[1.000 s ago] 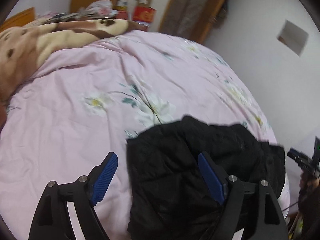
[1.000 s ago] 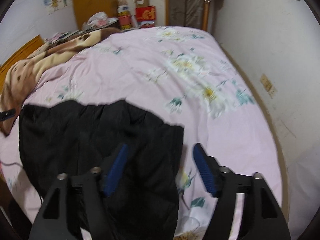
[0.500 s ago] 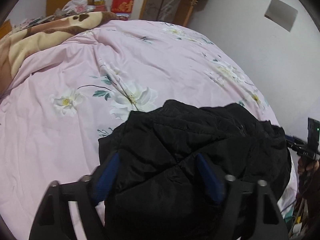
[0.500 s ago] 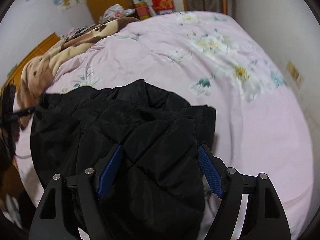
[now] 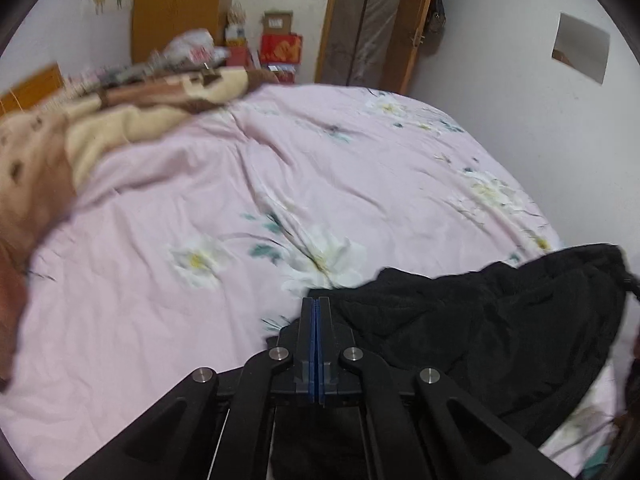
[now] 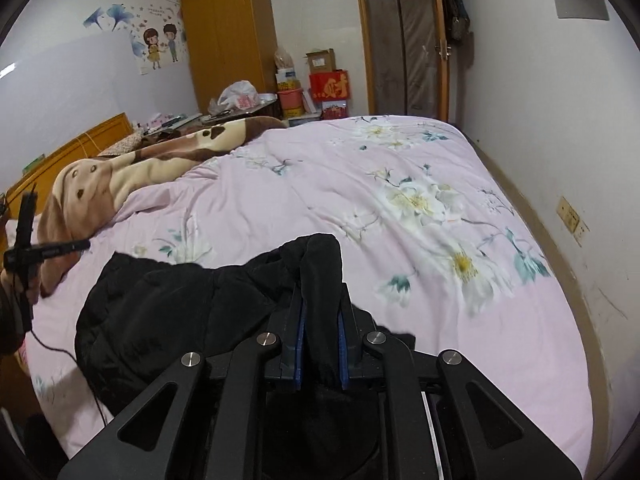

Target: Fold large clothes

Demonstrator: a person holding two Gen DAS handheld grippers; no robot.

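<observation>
A black padded jacket (image 5: 480, 332) lies bunched at the near edge of a pink flowered bed (image 5: 280, 184). My left gripper (image 5: 316, 308) is shut, its blue pads pressed together at the jacket's left edge; any cloth between them is hidden. In the right wrist view my right gripper (image 6: 320, 312) is shut on a thick fold of the jacket (image 6: 176, 312), which sticks up between the pads. The rest of the jacket hangs to the left of it over the bed (image 6: 400, 200).
A brown and cream blanket (image 6: 132, 172) lies heaped at the bed's far left. A wooden wardrobe (image 6: 232, 36), boxes (image 6: 330, 84) and a door (image 6: 404, 44) stand beyond the bed. A white wall runs along the right side.
Both grippers were open over the jacket and have closed. The jacket has been lifted and pulled toward the near edge of the bed.
</observation>
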